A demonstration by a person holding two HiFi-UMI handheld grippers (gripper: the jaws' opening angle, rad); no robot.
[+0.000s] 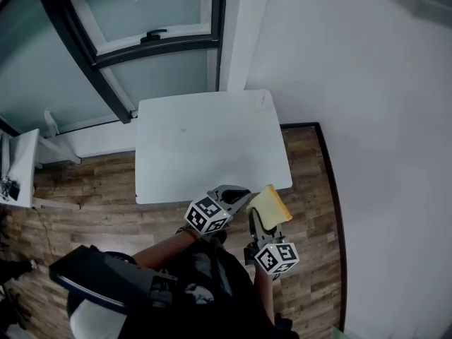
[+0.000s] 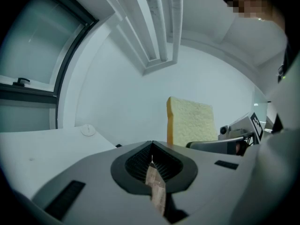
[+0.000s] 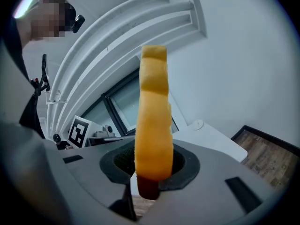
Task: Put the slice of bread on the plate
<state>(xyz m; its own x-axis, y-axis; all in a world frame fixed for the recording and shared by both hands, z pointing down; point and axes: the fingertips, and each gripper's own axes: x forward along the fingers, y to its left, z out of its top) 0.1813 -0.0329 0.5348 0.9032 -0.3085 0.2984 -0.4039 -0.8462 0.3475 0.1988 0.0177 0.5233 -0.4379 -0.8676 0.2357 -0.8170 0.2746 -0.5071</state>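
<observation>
A slice of bread [image 1: 270,205] with a yellow-brown crust stands upright in my right gripper [image 1: 258,219], which is shut on its lower edge. The right gripper view shows the bread [image 3: 152,121] edge-on, rising from the right gripper [image 3: 151,175]. My left gripper [image 1: 236,193] is just left of it, at the front edge of the white table [image 1: 212,147]. Its jaws meet with nothing between them. In the left gripper view the left gripper [image 2: 151,157] points over the table [image 2: 37,149], with the bread [image 2: 192,123] to its right. No plate is in view.
A small round white disc [image 2: 87,130] lies near a table corner. A dark-framed window [image 1: 127,41] is behind the table and a white wall [image 1: 381,119] to the right. Wood floor [image 1: 311,189] surrounds the table. A black-edged object [image 1: 99,281] is at lower left.
</observation>
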